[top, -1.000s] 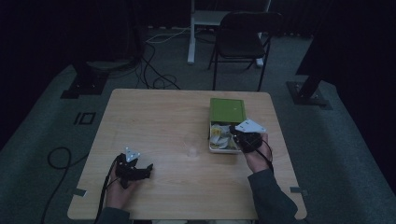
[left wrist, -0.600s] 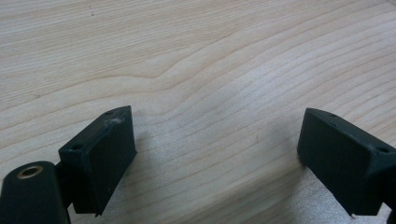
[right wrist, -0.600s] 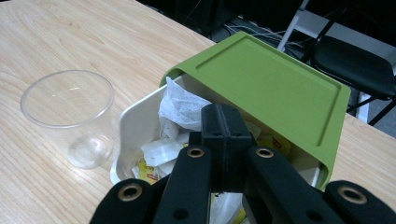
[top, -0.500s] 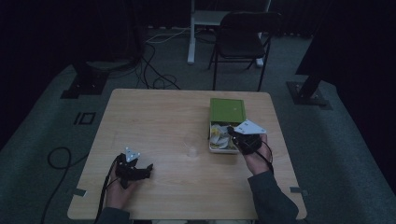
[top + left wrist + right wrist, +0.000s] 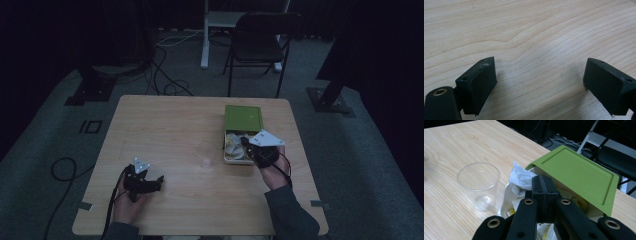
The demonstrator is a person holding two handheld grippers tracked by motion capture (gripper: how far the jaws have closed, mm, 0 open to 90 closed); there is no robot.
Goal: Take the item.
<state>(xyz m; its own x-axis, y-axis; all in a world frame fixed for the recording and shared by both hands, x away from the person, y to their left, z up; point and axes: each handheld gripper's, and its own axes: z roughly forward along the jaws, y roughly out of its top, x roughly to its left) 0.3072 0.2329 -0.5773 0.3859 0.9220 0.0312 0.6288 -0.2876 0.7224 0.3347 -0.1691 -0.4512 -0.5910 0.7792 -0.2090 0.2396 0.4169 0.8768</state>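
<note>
An open box (image 5: 225,150) with a green lid (image 5: 243,118) tilted back stands at the table's right side, holding white and yellow packets. My right gripper (image 5: 245,141) hovers over its near end, jaws shut (image 5: 544,185). A crumpled white packet (image 5: 520,178) rises just left of the jaw tips; whether it is pinched cannot be told. The green lid (image 5: 579,171) slopes up behind. An empty clear plastic cup (image 5: 205,156) stands left of the box, also seen from my right gripper (image 5: 479,185). My left gripper (image 5: 159,180) rests near the front left, jaws wide open over bare wood (image 5: 540,85).
The wooden table (image 5: 165,125) stands on a grey floor. A black chair (image 5: 260,45) and a white table leg (image 5: 205,35) are behind it. Cables (image 5: 165,85) run across the floor at the back left.
</note>
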